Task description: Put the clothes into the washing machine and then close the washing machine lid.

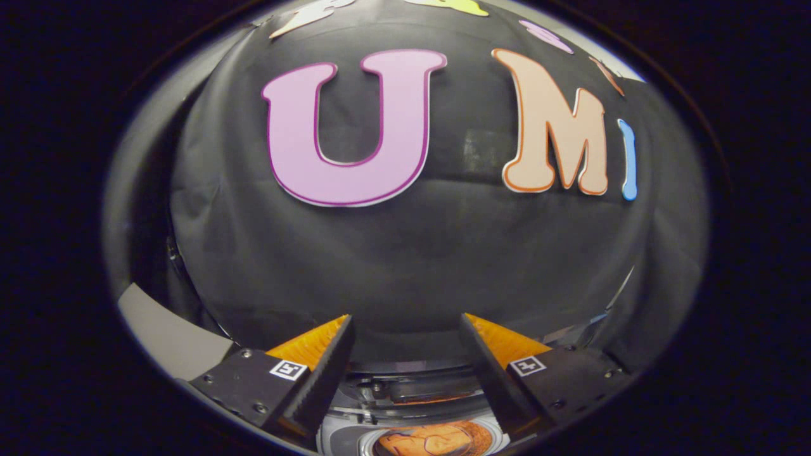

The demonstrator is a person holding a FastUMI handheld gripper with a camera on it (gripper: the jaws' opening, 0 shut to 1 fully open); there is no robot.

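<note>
while above the washing machine [405, 396], hand-held gripper [405, 329] agape

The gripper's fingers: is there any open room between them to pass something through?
Yes. The gripper is open, an empty gap between its fingers. Below them it is crowded: the washing machine's rim and orange clothes fill the opening.

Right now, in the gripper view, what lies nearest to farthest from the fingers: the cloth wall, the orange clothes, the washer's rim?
The gripper is open, holding nothing.
1. Orange clothes, low between the fingers.
2. Washer rim, just beyond.
3. Cloth wall, far behind.
</note>
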